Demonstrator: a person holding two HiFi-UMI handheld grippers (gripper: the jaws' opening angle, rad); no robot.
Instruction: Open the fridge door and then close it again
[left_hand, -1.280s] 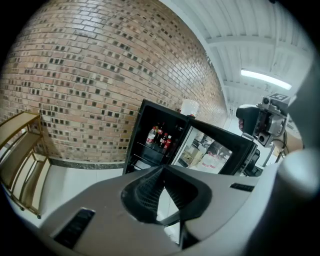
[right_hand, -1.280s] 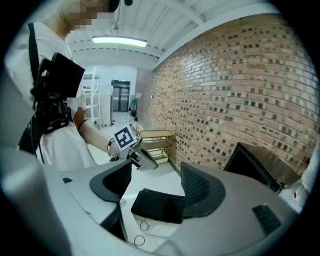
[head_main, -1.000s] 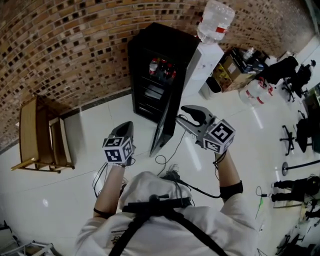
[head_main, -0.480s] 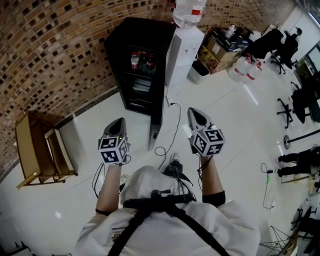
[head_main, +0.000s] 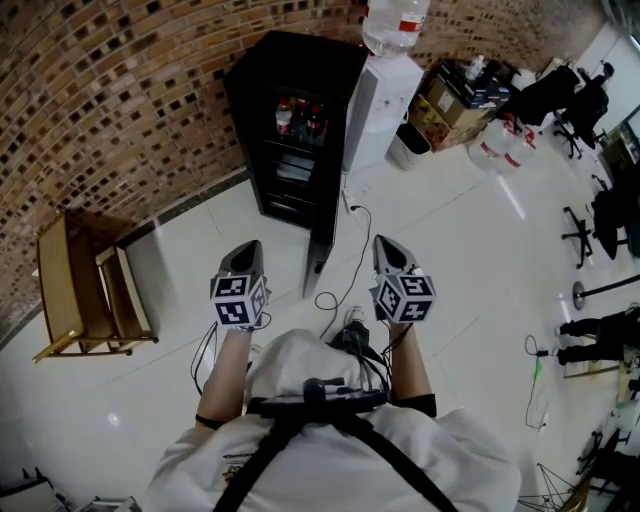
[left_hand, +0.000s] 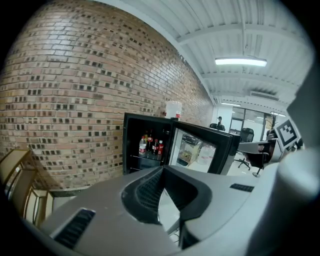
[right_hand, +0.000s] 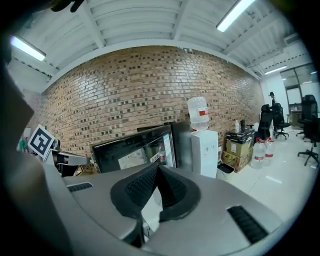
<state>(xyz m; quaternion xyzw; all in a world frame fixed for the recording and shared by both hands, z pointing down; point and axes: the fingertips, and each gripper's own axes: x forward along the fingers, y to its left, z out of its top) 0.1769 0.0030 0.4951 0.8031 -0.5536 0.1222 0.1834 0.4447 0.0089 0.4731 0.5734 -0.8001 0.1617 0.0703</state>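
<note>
Ahead, open fridge door (head_main: 321, 220) btwn L tongs (head_main: 246, 247) & R tongs (head_main: 384, 242), both pressed together, empty; water dispenser (head_main: 386, 112) beyond.

Head cam sits above the person, looks steeply down & fwd: left gripper (head_main: 245, 252) & right gripper (head_main: 386, 247) close, mid-frame, fridge (head_main: 290, 110) further off at the brick wall (head_main: 120, 90). Left gripper cam looks along its jaws, roughly level, into the open fridge. Right gripper cam faces the outside of the door (right_hand: 135, 150) + water dispenser (right_hand: 204, 150). All 3 share door & wall.
</note>
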